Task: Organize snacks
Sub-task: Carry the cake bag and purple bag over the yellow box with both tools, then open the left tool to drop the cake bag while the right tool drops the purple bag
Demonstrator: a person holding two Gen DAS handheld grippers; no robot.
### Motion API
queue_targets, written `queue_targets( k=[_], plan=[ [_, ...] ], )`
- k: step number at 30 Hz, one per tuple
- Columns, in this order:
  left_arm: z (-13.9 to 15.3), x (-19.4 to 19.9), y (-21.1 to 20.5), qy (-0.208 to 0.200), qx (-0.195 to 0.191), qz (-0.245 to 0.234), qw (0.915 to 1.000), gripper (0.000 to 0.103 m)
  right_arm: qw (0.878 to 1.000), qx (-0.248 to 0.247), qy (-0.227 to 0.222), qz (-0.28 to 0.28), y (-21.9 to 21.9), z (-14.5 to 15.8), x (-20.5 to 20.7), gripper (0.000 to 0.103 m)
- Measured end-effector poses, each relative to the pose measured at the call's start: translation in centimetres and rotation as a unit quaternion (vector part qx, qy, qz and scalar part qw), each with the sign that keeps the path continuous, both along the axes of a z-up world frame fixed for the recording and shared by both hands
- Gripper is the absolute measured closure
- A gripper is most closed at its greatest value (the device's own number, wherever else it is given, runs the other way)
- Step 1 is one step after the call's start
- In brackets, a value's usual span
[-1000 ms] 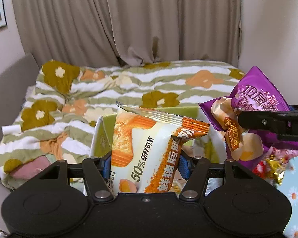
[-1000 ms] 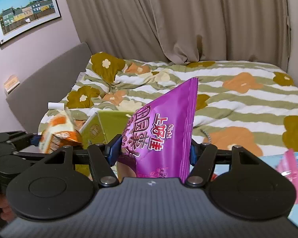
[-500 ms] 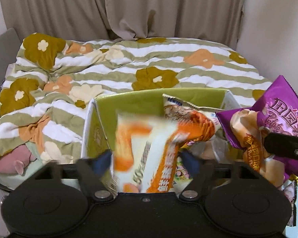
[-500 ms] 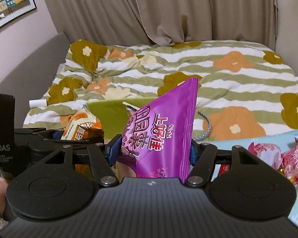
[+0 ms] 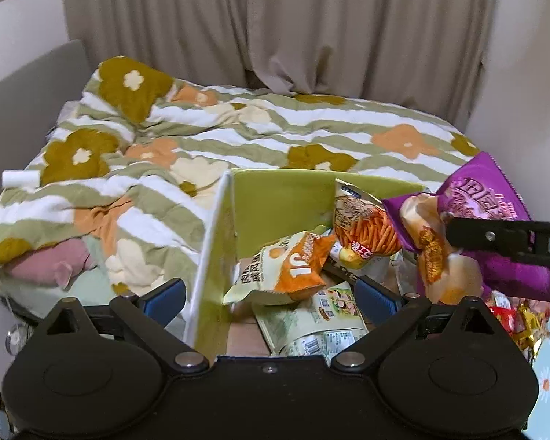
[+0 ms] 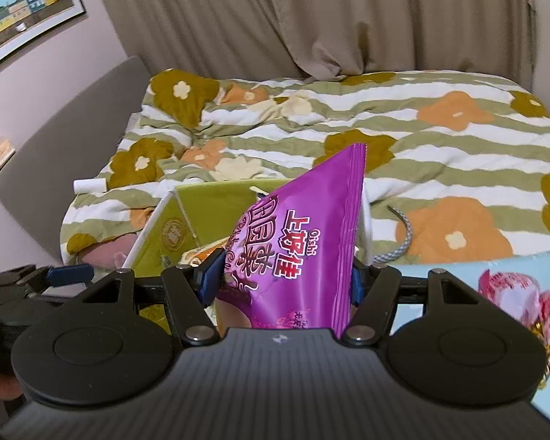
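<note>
With left gripper (image 5: 271, 299) jaws just spread wide and empty, orange pack (image 5: 282, 269) lies dropped in green box (image 5: 289, 194). Right gripper (image 6: 280, 284) pinches purple bag (image 6: 308, 245) at box's right edge. Risk: puffy bag released short, catches rim, tips out onto candy pile (image 5: 513, 315).

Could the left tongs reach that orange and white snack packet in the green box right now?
Probably yes: the left tongs have just been opening, stand open and empty above the green box, and the orange and white packet lies uncovered on top.
</note>
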State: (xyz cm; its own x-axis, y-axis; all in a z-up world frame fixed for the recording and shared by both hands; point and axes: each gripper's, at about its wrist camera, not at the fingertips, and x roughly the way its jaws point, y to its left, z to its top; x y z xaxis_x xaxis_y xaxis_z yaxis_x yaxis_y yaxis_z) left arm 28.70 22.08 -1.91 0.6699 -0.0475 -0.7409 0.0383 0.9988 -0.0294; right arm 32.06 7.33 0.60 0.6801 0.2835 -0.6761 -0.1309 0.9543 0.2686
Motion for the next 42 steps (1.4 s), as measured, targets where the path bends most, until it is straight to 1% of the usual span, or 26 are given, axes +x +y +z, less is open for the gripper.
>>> queue_targets(
  k=[8, 11, 12, 13, 14, 20, 22, 24, 28, 34, 37, 42],
  plan=[
    [0.8, -1.3, 0.9, -0.012, 0.005, 0.037, 0.9992, 0.003, 0.999, 0.008, 0.005, 0.051, 2.1, 0.2, 1.6, 0.023],
    [0.8, -1.6, 1.2, -0.014, 0.004, 0.049, 0.9987, 0.003, 0.998, 0.007, 0.010, 0.066, 2.9, -0.1, 2.1, 0.021],
    [0.7, -1.8, 1.2, -0.013, 0.004, 0.052, 0.9985, 0.003, 0.998, 0.002, 0.011, 0.070, 3.1, -0.3, 2.2, 0.015],
    [0.7, -1.9, 1.2, -0.012, 0.003, 0.055, 0.9984, 0.003, 0.997, -0.001, 0.011, 0.071, 3.2, -0.4, 2.3, 0.002],
    [0.6, -2.1, 1.2, -0.012, 0.002, 0.057, 0.9983, 0.003, 0.997, -0.002, 0.008, 0.071, 3.3, -0.6, 2.3, 0.000],
    [0.0, -3.4, 1.0, -0.007, -0.005, 0.060, 0.9982, 0.003, 0.998, 0.002, 0.003, 0.069, 2.6, -1.3, 1.1, 0.000],
    [0.0, -3.7, 0.8, -0.008, -0.006, 0.057, 0.9983, 0.003, 0.998, 0.015, -0.008, 0.067, 2.3, -1.3, 0.3, 0.000],
    [0.2, -3.9, 0.6, -0.012, -0.005, 0.053, 0.9985, 0.003, 0.997, 0.023, -0.020, 0.064, 2.0, -1.2, -0.2, 0.000],
    [1.0, -4.5, 0.3, -0.028, -0.005, 0.049, 0.9984, 0.003, 0.997, 0.024, -0.026, 0.062, 1.5, -0.5, -1.0, 0.000],
    [2.6, -5.5, 0.3, -0.052, -0.002, 0.043, 0.9977, 0.003, 0.997, 0.010, -0.035, 0.061, 1.5, 1.0, -2.1, 0.000],
    [3.4, -6.0, 0.3, -0.064, -0.001, 0.035, 0.9973, 0.003, 0.997, -0.009, -0.048, 0.054, 1.5, 1.9, -3.3, 0.000],
    [4.3, -6.7, -0.3, -0.075, 0.007, 0.006, 0.9972, 0.003, 0.997, -0.020, -0.065, 0.026, 1.0, 3.1, -5.3, 0.000]
  ],
)
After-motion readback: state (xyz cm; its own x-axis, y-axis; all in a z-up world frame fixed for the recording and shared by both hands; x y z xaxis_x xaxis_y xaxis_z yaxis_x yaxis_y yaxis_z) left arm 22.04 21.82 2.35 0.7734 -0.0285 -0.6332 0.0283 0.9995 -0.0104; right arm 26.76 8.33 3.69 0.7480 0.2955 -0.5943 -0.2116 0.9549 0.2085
